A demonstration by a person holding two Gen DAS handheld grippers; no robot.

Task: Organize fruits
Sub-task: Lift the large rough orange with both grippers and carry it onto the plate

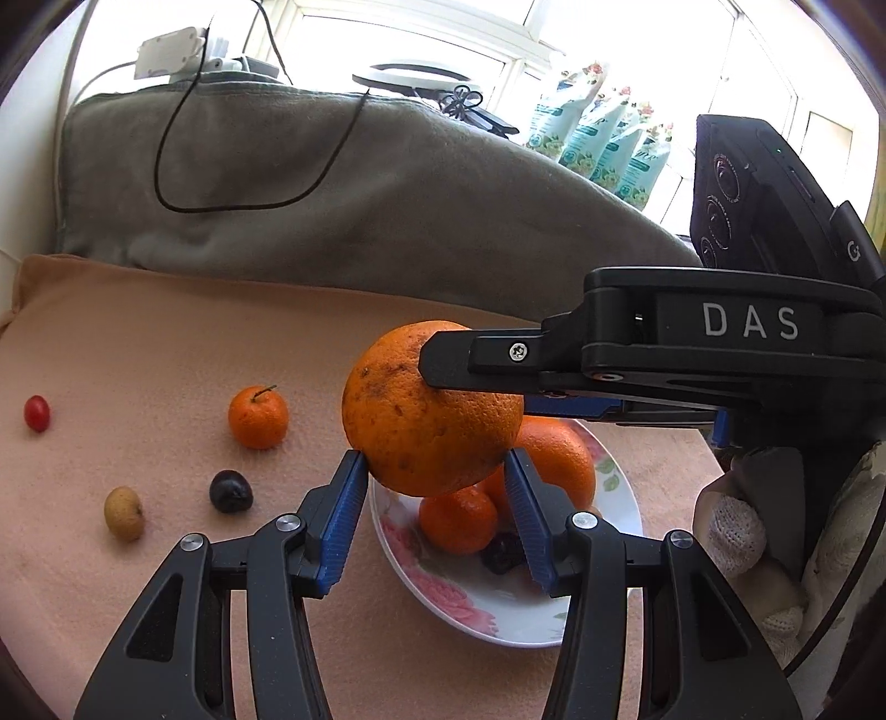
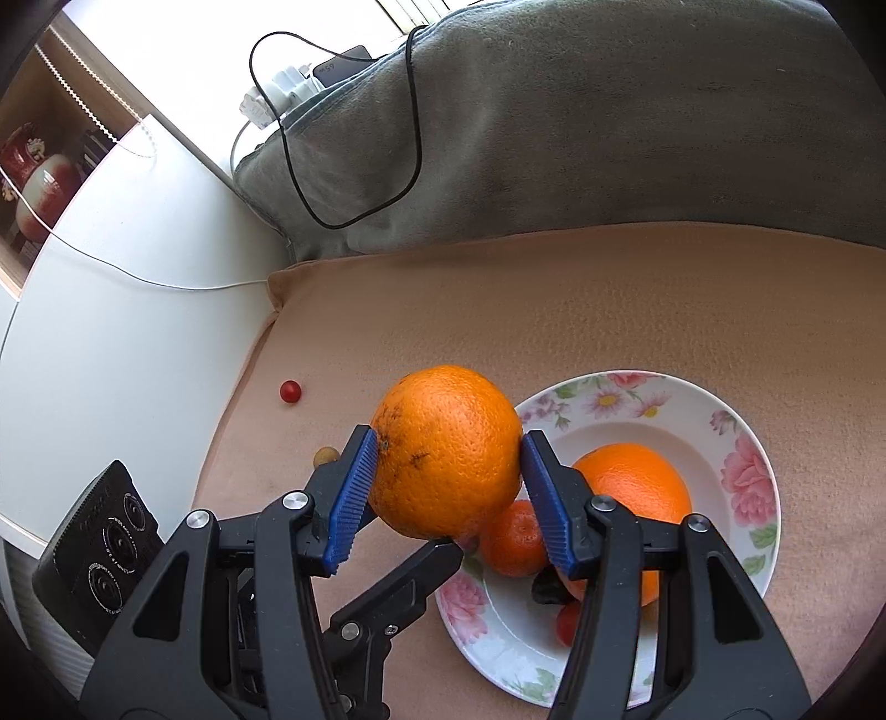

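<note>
Both tongs, left tongs (image 1: pixel 434 476) and right tongs (image 2: pixel 448 476), are gripping one big orange (image 1: pixel 432 407) above the flowered plate (image 2: pixel 742 421); peach blanket (image 2: pixel 554 299), grey cushion (image 1: pixel 332 210) behind.

A peach-coloured blanket (image 1: pixel 166 343) was spread over the work surface, with a grey blanket (image 1: pixel 310 183) heaped along its far edge. A black cable (image 1: pixel 166 183) was looped across the grey fabric, led up toward a white power adapter (image 1: pixel 166 52). Strong daylight was let in through a window (image 1: pixel 637 33) behind; floral-printed packs (image 1: pixel 603 138) were stood on the sill. A white cabinet top (image 2: pixel 127 277) was seen at the side, crossed by a thin white wire (image 2: pixel 138 277)
</note>
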